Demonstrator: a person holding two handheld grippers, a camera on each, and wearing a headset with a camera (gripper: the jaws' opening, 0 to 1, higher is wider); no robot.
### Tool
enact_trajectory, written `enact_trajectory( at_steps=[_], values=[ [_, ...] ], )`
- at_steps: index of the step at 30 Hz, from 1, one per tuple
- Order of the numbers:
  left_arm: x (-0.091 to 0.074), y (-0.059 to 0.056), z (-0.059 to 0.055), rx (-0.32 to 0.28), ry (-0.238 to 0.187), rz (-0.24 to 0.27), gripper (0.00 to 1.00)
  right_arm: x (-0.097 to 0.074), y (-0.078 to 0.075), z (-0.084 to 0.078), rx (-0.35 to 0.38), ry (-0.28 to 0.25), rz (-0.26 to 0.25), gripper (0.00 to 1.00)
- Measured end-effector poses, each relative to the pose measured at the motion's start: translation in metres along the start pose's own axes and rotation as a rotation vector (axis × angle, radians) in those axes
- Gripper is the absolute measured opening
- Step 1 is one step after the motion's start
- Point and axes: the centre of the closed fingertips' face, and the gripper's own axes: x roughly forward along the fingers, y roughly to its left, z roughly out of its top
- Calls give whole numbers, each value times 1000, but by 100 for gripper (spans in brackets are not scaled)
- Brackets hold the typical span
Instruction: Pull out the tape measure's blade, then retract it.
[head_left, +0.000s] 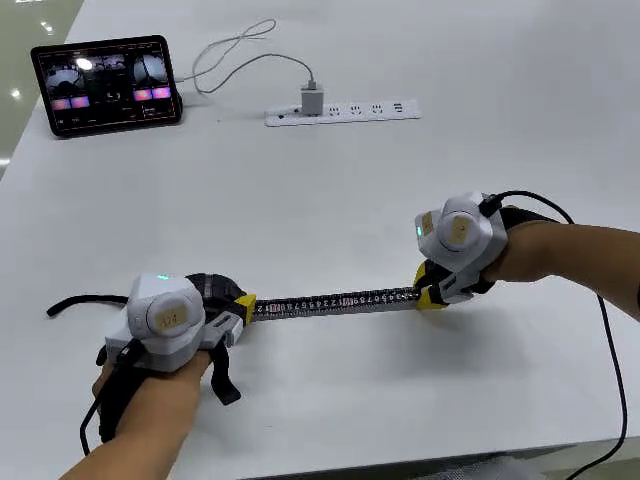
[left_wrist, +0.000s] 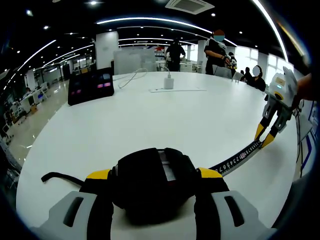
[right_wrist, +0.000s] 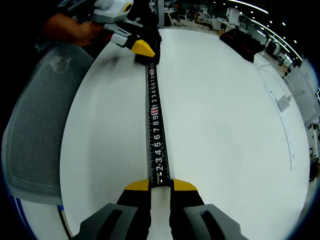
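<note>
The left gripper (head_left: 238, 312) is closed on the black tape measure case (head_left: 213, 290). The case rests on the white tabletop (head_left: 330, 200), well apart from the power strip (head_left: 345, 110), on its near-left side. The blade (head_left: 335, 301) is extended. It runs straight from the case toward the right with its numbered face up. The right gripper (head_left: 430, 290) is closed on the blade's free end, on the near-right side of the power strip. In the right gripper view the yellow-tipped jaws pinch the end just below the lowest digits. A black strap (head_left: 80, 303) trails from the case, away from the blade. A tablet (head_left: 107, 85) stands left of the power strip, and a white charger (head_left: 312, 100) is plugged into it.
</note>
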Motion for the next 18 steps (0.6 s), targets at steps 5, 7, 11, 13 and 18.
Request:
enact_trajectory(
  at_steps=[5, 7, 11, 13, 18],
  values=[
    [0, 0, 0, 1, -1, 1, 61, -1, 1, 2, 4, 4, 2, 9],
    [0, 0, 0, 1, 0, 0, 61, -1, 0, 2, 17, 4, 4, 9],
    [0, 0, 0, 0, 1, 0, 61, 0, 0, 4, 13, 7, 1, 9],
    [0, 0, 0, -5, 2, -1, 61, 1, 0, 5, 24, 8, 0, 9],
    [0, 0, 0, -2, 2, 0, 61, 1, -1, 6, 15, 17, -2, 9]
  ],
)
